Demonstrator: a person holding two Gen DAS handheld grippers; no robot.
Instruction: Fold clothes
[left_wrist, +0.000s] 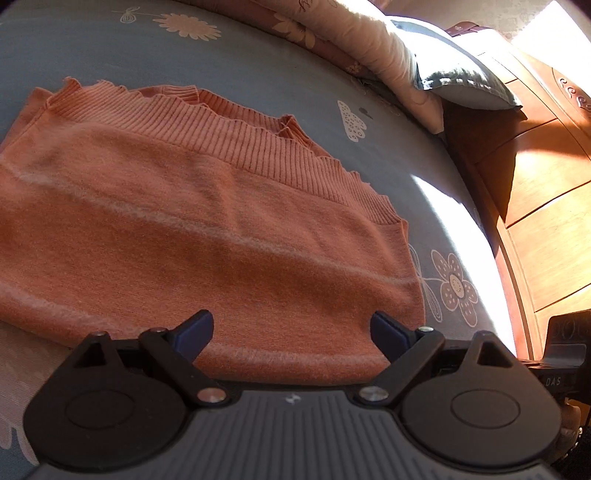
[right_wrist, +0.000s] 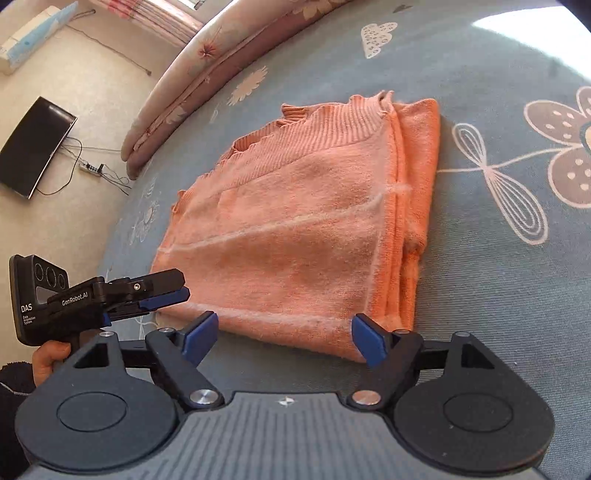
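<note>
Your folded orange knit sweater (right_wrist: 303, 229) lies flat on the blue flower-patterned bedsheet (right_wrist: 498, 295). Your left gripper (left_wrist: 291, 332) hovers at its near edge, fingers apart and empty. Your right gripper (right_wrist: 284, 338) sits just short of the same edge, fingers likewise spread.

The orange sweater (left_wrist: 192, 229) runs off the left edge of the left wrist view, and its near hem slips under the gripper's body. From the right wrist, the sleeves are tucked out of sight inside the folded stack. The hand (right_wrist: 48, 356) on the left gripper (right_wrist: 177, 291) peeks out only in part, behind the camera's own housing. The left gripper is seen side-on, so its finger gap is unreadable here. The power strip (right_wrist: 91, 168) on the floor is too small to make out.
</note>
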